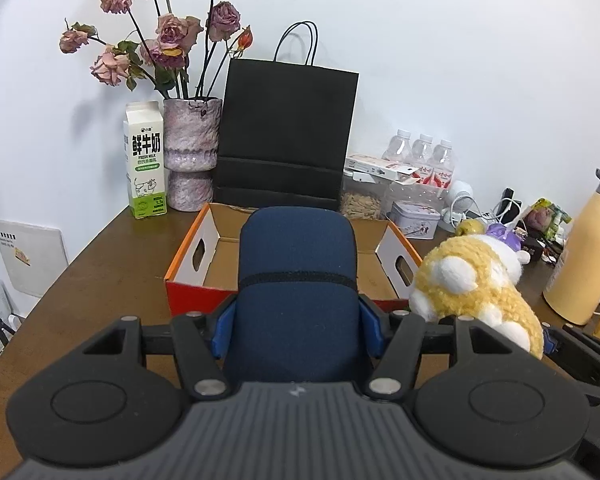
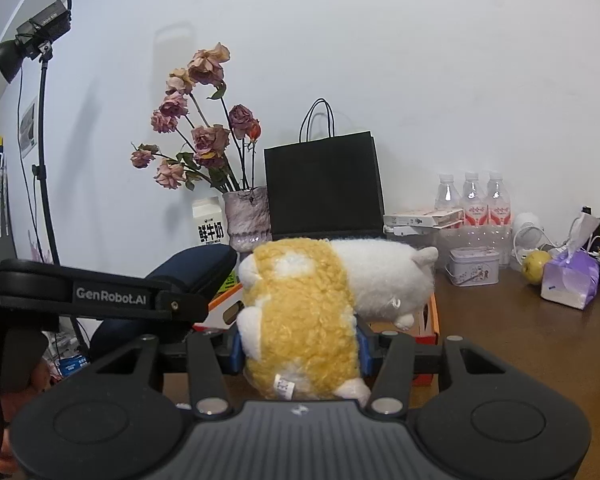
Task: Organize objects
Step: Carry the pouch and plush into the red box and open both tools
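My left gripper (image 1: 297, 326) is shut on a dark blue zip case (image 1: 296, 264) and holds it above the front edge of an open orange cardboard box (image 1: 198, 248). My right gripper (image 2: 300, 350) is shut on a yellow and white plush toy (image 2: 300, 308), held just right of the box (image 2: 430, 322). The plush also shows in the left wrist view (image 1: 472, 288), and the blue case in the right wrist view (image 2: 196, 272). The blue pads (image 1: 220, 330) press both sides of the case.
On the brown table (image 1: 112, 280) stand a milk carton (image 1: 145, 160), a vase of dried roses (image 1: 190, 152), a black paper bag (image 1: 288, 132), water bottles (image 1: 422, 156), a tin (image 1: 416, 218), a yellow thermos (image 1: 588, 248), an apple (image 2: 536, 266) and tissues (image 2: 570, 280). A light stand (image 2: 40, 120) is left.
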`<state>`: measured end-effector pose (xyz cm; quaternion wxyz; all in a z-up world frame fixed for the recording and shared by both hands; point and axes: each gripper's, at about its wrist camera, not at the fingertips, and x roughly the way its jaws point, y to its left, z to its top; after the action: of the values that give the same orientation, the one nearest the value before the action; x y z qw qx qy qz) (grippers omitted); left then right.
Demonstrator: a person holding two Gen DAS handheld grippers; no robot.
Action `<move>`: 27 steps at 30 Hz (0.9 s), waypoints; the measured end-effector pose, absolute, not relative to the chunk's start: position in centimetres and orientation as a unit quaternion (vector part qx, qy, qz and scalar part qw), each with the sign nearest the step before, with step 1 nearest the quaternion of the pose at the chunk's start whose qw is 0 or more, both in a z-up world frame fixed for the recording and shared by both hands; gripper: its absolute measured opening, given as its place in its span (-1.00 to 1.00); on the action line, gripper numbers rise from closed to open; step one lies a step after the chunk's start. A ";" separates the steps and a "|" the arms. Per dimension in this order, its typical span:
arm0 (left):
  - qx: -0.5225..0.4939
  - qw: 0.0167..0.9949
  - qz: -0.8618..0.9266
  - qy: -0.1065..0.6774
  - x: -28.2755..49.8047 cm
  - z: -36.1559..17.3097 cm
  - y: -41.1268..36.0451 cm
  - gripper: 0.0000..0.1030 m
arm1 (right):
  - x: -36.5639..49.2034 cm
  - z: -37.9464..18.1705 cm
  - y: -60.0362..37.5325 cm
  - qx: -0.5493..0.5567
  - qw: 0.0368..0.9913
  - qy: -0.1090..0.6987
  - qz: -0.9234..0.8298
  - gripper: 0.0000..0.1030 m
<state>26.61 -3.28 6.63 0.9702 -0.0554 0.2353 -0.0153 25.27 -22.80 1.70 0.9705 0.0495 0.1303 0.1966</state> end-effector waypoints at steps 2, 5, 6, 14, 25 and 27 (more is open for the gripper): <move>-0.058 0.970 -0.014 0.236 27.5 6.7 -3.2 0.20 | 26.3 1.9 -22.7 0.047 0.971 0.131 0.196 -0.06; -0.063 0.969 -0.013 0.238 28.8 6.8 -3.0 0.20 | 27.8 2.1 -22.4 0.044 0.971 0.133 0.196 -0.06; -0.064 0.969 -0.013 0.239 29.3 6.9 -2.9 0.20 | 28.2 2.1 -22.2 0.042 0.971 0.133 0.196 -0.06; -0.071 0.968 -0.005 0.241 32.6 7.0 -2.3 0.20 | 31.7 2.5 -21.2 0.027 0.970 0.138 0.199 -0.06; -0.087 0.963 0.015 0.256 37.9 7.2 -1.0 0.20 | 37.6 3.5 -19.7 0.021 0.968 0.148 0.202 -0.06; -0.087 0.962 0.018 0.258 38.8 7.3 -0.9 0.20 | 38.8 3.5 -19.6 0.025 0.967 0.150 0.204 -0.06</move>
<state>38.83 -0.87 7.28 0.9621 -0.0869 0.2580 0.0181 38.77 -19.58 3.54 0.9671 0.0254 0.1501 0.2036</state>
